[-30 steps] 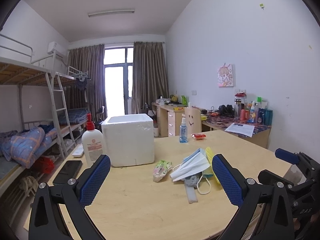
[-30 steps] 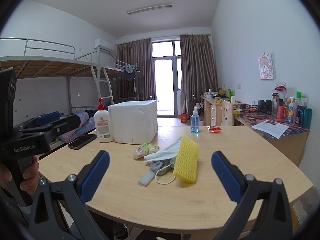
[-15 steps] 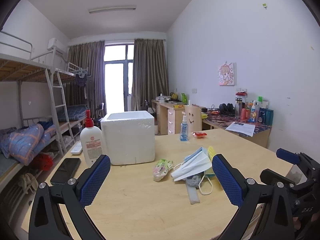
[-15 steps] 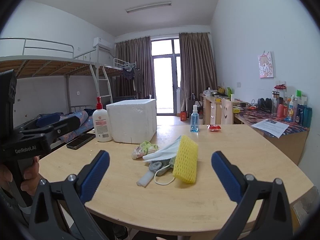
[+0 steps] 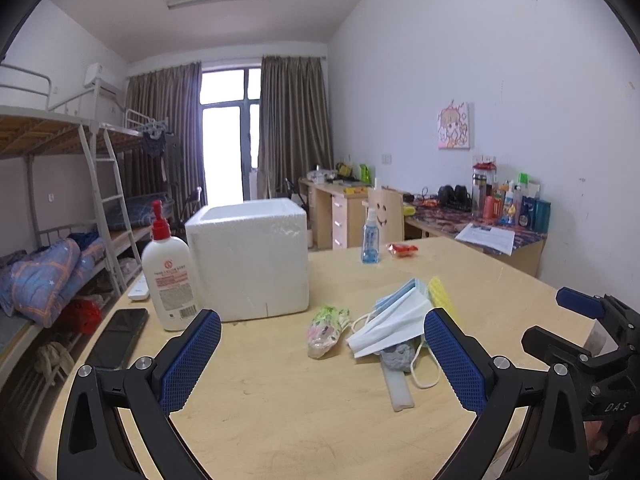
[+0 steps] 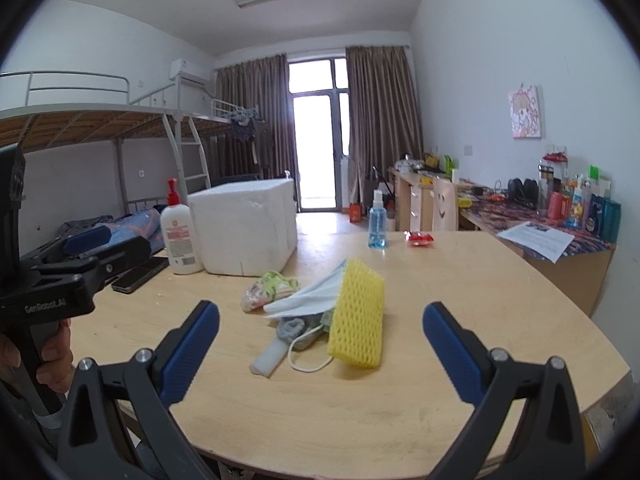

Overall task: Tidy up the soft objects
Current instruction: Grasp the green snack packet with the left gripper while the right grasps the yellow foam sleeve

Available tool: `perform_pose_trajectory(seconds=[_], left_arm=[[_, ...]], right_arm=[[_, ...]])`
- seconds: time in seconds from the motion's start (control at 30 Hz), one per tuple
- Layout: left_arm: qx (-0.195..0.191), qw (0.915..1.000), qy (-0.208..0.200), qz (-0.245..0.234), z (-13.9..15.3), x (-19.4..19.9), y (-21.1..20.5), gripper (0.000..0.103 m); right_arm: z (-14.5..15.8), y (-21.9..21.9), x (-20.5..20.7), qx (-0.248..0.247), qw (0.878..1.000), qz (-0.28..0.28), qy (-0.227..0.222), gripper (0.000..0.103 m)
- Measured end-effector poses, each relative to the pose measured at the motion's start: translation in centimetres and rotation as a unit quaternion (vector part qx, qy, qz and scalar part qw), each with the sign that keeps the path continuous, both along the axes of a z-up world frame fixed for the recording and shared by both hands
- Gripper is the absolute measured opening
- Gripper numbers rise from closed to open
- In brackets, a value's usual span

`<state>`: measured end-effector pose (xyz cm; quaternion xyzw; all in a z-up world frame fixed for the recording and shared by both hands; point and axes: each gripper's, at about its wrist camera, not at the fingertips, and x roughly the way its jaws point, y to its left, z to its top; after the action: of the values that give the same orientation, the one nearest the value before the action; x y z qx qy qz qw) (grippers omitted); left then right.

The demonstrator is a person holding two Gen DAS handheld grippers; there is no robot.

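From my left gripper (image 5: 322, 356), jaws wide and empty, the face masks (image 5: 390, 320) lie just ahead to the right, over a grey cloth (image 5: 396, 358); pinching there could snag an ear loop. From my right gripper (image 6: 320, 342), equally spread and empty, the yellow sponge (image 6: 358, 318) leans dead ahead and may topple if nudged.

Left hand-held gripper (image 5: 322, 354) spread wide, blue-padded fingers (image 5: 191, 358) well apart, nothing between them, raised above the counter (image 5: 280, 420). Right hand-held gripper (image 6: 320, 346) likewise agape and empty, level, fingers (image 6: 450, 346) pointing forward. Seen from the right wrist view, left gripper body at the far left, gripped around its handle by a hand (image 6: 48, 360).
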<state>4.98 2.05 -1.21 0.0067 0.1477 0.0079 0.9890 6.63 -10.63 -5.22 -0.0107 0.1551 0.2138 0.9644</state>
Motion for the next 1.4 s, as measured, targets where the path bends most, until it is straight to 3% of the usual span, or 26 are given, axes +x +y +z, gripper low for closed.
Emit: perform_pose_trajectory(seconds=[0.43,0.7,0.9,1.17,1.4], left_arm=[[0.002,0.9974,0.072,-0.011,-0.8,6.3,0.8,0.102],[0.005,0.9904,0.137,-0.018,-1.9,10.7,1.2,0.102],[0.006,0.9866,0.161,-0.027,-2.6,13.1,1.3,0.102],[-0.003,0.9776,0.206,-0.041,-4.3,16.7,1.5,0.1],[-0.036,0.9654,0.256,-0.038,-6.2,19.3,2.8,0.09]], right_arm=[[-1.1,0.4,4.5,-0.015,0.998,-0.018,0.061,0.103],[-1.8,0.5,7.1,-0.025,0.994,-0.029,0.102,0.103],[-2.1,0.2,8.6,-0.027,0.992,-0.029,0.119,0.103],[-2.6,0.2,10.2,-0.033,0.989,-0.032,0.141,0.103],[-3.0,0.5,11.3,-0.04,0.987,-0.033,0.155,0.103]])
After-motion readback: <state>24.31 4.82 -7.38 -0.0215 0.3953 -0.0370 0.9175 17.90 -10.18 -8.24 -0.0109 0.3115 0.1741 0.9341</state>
